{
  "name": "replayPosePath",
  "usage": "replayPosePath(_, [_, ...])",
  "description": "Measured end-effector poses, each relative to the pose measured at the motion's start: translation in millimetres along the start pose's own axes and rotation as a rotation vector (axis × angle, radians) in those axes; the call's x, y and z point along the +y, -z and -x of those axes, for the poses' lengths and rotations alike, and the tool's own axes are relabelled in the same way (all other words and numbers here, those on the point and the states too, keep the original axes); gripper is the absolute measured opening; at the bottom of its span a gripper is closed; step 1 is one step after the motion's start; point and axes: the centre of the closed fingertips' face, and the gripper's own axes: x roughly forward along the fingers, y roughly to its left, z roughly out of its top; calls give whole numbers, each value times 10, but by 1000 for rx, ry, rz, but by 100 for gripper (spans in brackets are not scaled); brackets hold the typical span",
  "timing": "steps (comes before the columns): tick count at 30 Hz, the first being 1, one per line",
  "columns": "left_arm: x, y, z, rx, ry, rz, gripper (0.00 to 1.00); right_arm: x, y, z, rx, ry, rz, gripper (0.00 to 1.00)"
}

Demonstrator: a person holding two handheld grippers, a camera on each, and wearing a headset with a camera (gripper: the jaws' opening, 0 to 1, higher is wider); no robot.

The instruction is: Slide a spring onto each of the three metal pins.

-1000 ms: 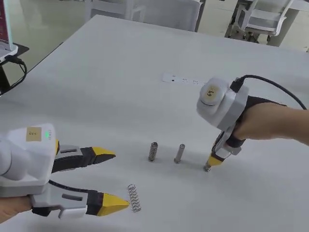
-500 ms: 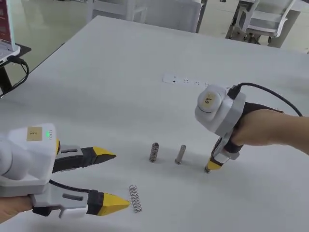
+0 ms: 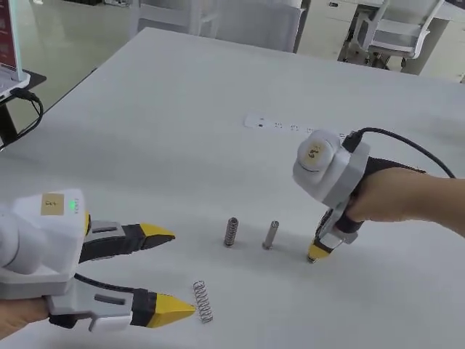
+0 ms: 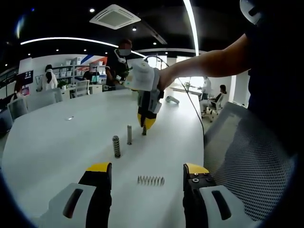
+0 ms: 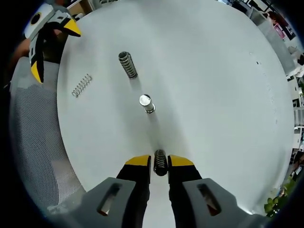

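Three pins stand in a row on the white table (image 3: 182, 109). The left pin (image 3: 231, 231) (image 4: 116, 146) (image 5: 127, 64) wears a spring. The middle pin (image 3: 270, 235) (image 4: 129, 135) (image 5: 147, 102) is bare. Over the right pin, my right gripper (image 3: 320, 251) (image 5: 159, 160) (image 4: 146, 123) points down, shut on a spring (image 5: 160, 162) held upright between its yellow tips. A loose spring (image 3: 202, 300) (image 4: 150, 180) (image 5: 81, 85) lies flat near the front edge. My left gripper (image 3: 176, 272) (image 4: 147, 168) (image 5: 52, 38) stands open just left of it, holding nothing.
A power strip (image 3: 280, 122) is set into the table behind the pins. Chairs (image 3: 385, 29) stand past the far edge. A mesh chair back (image 4: 247, 156) is close on my right in the left gripper view. A cable (image 3: 407, 134) trails from the right gripper.
My right gripper has sunk a little over the right pin with its spring. The left gripper and the loose spring have stayed put.
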Motion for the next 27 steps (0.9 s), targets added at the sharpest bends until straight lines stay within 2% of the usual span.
replayPosePath(11, [-3, -1, 0, 1, 1, -1, 56, -27, 16, 121, -46, 16, -4, 19])
replayPosePath(20, [-4, 1, 8, 1, 0, -4, 56, -52, 195, 219, -69, 36, -33, 21])
replayPosePath(27, [-11, -12, 3, 2, 5, -9, 57, 64, 381, 213, -67, 33, -57, 21])
